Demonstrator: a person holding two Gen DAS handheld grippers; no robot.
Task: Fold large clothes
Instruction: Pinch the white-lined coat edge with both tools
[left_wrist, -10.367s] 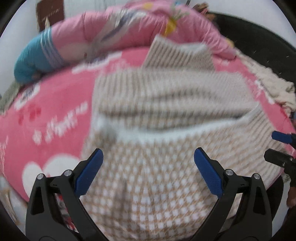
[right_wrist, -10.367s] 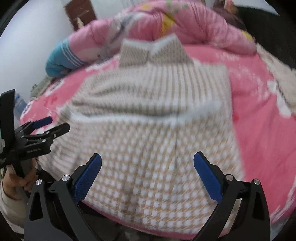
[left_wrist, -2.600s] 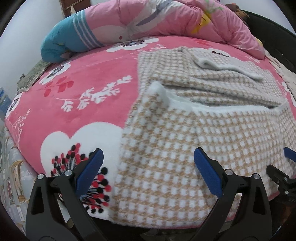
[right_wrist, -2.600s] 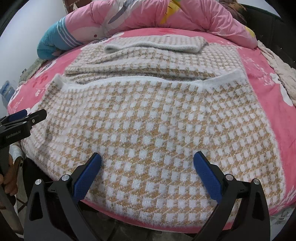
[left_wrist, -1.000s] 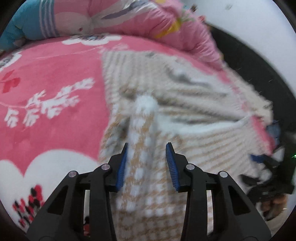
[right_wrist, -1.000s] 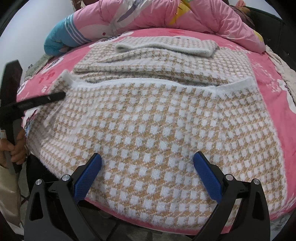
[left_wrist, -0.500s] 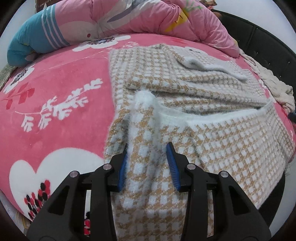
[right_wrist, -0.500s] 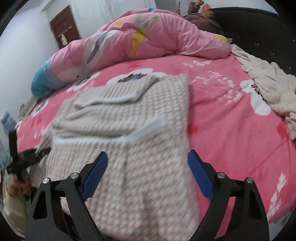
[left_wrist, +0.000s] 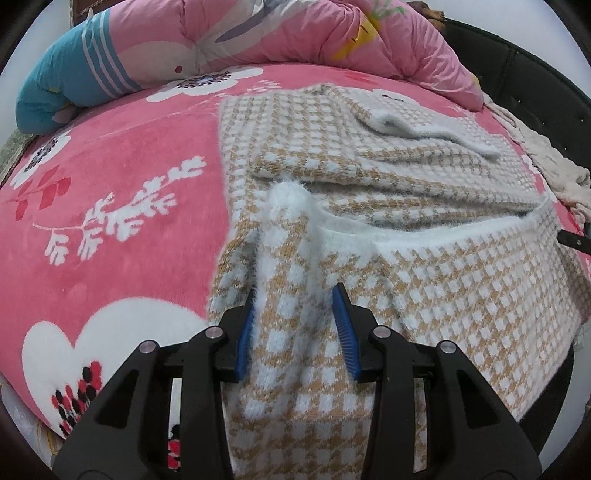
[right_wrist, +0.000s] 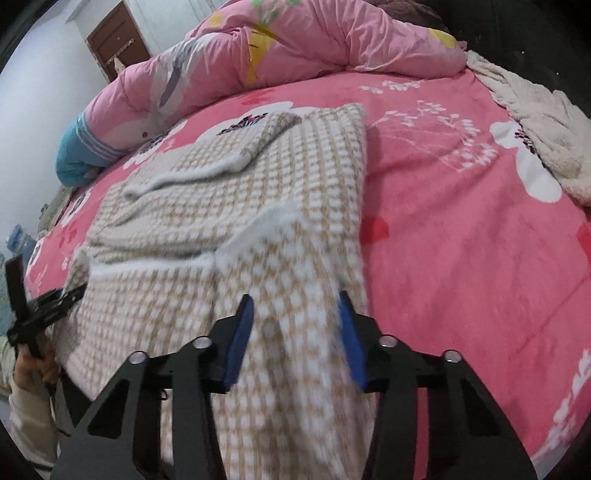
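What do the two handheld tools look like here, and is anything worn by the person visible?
Both the left tool and right tool are matte black plastic frames with silver screws and ribbed blue pads inside each finger. No cables show. A cream sleeve appears at the right-wrist view's lower left.

Each gripper, the left gripper and the right gripper, has black plastic arms, blue ribbed pads and round silver screws. The person's sleeve is cream-coloured.
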